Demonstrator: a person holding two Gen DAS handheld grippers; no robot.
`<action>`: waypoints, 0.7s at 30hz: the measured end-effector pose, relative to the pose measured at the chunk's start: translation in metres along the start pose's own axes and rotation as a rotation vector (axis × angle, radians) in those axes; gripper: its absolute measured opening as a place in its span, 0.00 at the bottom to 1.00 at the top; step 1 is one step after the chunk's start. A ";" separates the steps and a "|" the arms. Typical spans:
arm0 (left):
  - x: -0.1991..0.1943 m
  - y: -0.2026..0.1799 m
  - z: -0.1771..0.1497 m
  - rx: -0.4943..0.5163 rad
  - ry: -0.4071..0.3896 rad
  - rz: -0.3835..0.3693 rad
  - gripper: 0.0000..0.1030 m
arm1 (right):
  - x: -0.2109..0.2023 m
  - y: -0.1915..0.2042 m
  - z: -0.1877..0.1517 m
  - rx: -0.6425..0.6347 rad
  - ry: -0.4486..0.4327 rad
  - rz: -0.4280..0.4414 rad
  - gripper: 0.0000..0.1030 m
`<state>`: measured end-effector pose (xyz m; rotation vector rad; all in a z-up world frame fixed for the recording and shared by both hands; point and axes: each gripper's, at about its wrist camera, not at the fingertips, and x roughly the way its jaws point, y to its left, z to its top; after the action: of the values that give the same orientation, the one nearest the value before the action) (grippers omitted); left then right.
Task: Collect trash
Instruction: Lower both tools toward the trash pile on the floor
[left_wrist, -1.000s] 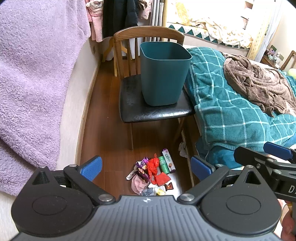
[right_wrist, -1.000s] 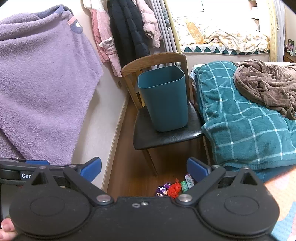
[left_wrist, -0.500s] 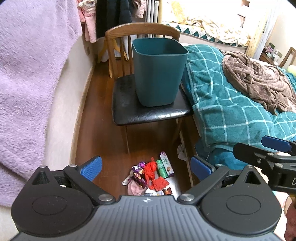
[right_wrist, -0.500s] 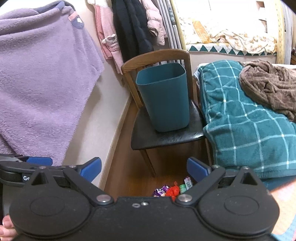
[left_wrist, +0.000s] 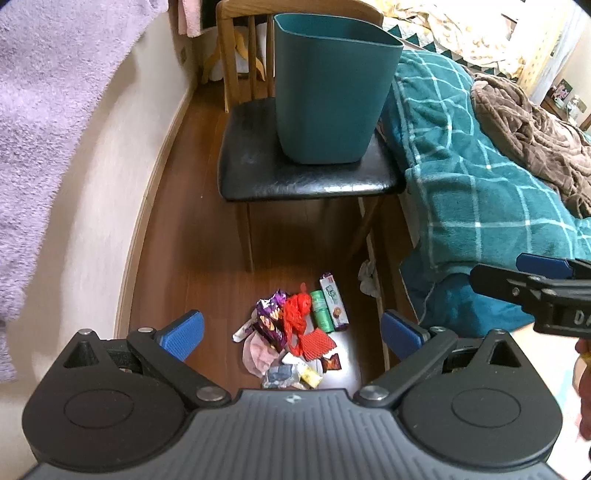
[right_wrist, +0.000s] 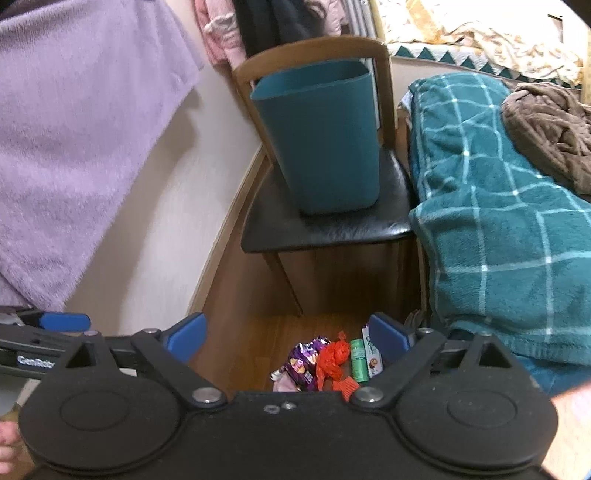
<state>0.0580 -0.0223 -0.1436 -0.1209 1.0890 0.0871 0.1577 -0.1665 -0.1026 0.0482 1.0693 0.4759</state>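
A pile of trash (left_wrist: 295, 332) lies on the wood floor in front of a chair: a red net bag (left_wrist: 295, 315), a purple wrapper (left_wrist: 271, 321), a green tube (left_wrist: 319, 310) and small packets. It also shows in the right wrist view (right_wrist: 325, 363). A teal bin (left_wrist: 328, 92) stands on the chair's black seat (left_wrist: 295, 177); the bin also shows in the right wrist view (right_wrist: 317, 140). My left gripper (left_wrist: 291, 334) is open and empty above the pile. My right gripper (right_wrist: 288, 338) is open and empty, higher up; it shows at the right edge of the left wrist view (left_wrist: 539, 273).
A bed with a teal checked blanket (left_wrist: 480, 192) and a brown blanket (left_wrist: 535, 125) stands to the right. A cream wall (left_wrist: 92, 184) with a hanging purple towel (right_wrist: 74, 129) runs along the left. A white scrap (left_wrist: 369, 277) lies by the bed frame.
Both grippers have moved forward and down toward the trash pile; the chair and bin look larger and nearer. Both stay open.
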 end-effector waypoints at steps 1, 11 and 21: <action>0.006 -0.001 -0.002 0.002 0.002 -0.001 0.99 | 0.007 -0.004 -0.001 -0.007 0.012 -0.003 0.91; 0.150 0.014 -0.036 0.112 0.056 -0.037 0.99 | 0.117 -0.040 -0.044 -0.017 0.070 -0.042 0.90; 0.344 0.038 -0.071 0.122 0.093 -0.029 0.99 | 0.296 -0.096 -0.149 -0.039 0.209 -0.057 0.80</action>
<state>0.1495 0.0094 -0.4830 -0.0313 1.1820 -0.0111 0.1802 -0.1627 -0.4468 -0.0677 1.2627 0.4573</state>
